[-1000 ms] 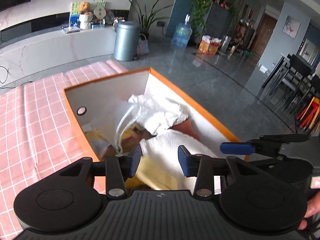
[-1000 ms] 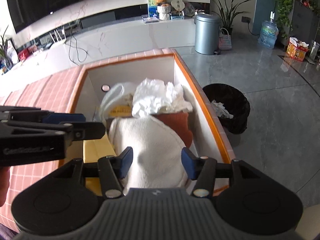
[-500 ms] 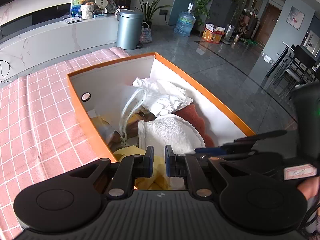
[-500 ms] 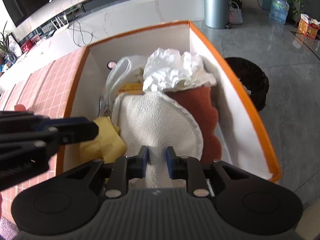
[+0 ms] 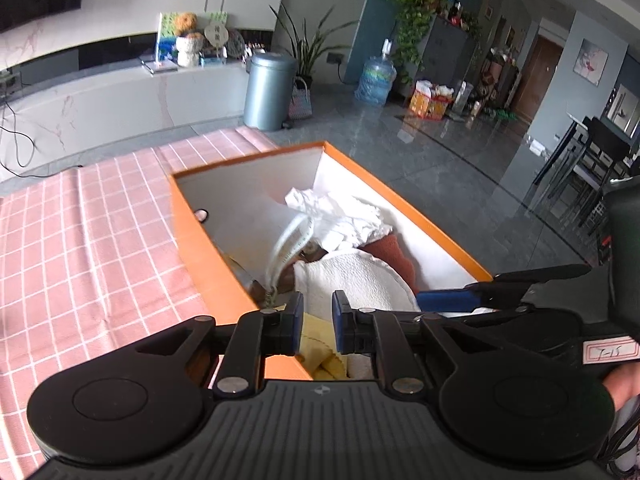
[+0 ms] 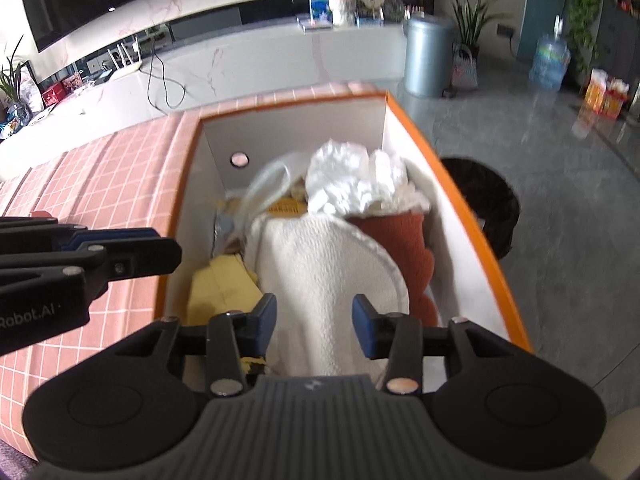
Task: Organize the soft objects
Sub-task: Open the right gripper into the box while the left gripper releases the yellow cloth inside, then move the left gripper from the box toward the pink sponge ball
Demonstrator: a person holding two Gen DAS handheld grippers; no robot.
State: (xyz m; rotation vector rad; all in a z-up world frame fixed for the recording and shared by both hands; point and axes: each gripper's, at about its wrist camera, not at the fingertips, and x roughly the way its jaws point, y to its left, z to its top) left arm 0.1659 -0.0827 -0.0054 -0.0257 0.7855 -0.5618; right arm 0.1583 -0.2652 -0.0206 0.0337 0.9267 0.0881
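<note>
Both grippers changed: right gripper [image 6: 314,322], pinched on the towel [image 6: 324,276] half a second ago, now gapes wide, empty; left gripper [image 5: 317,322] stands narrowly parted, empty. Towel lies in box [image 6: 460,216], frame centre; placement apparently complete.

We are seeing the orange box [image 6: 472,216] crowded: cream towel [image 6: 332,272], rust cloth [image 6: 404,240], white crumpled fabric [image 6: 356,180] and yellow cloth [image 6: 218,292] are filling its floor. Only its far end, below the round hole [image 6: 239,159], is staying open.
</note>
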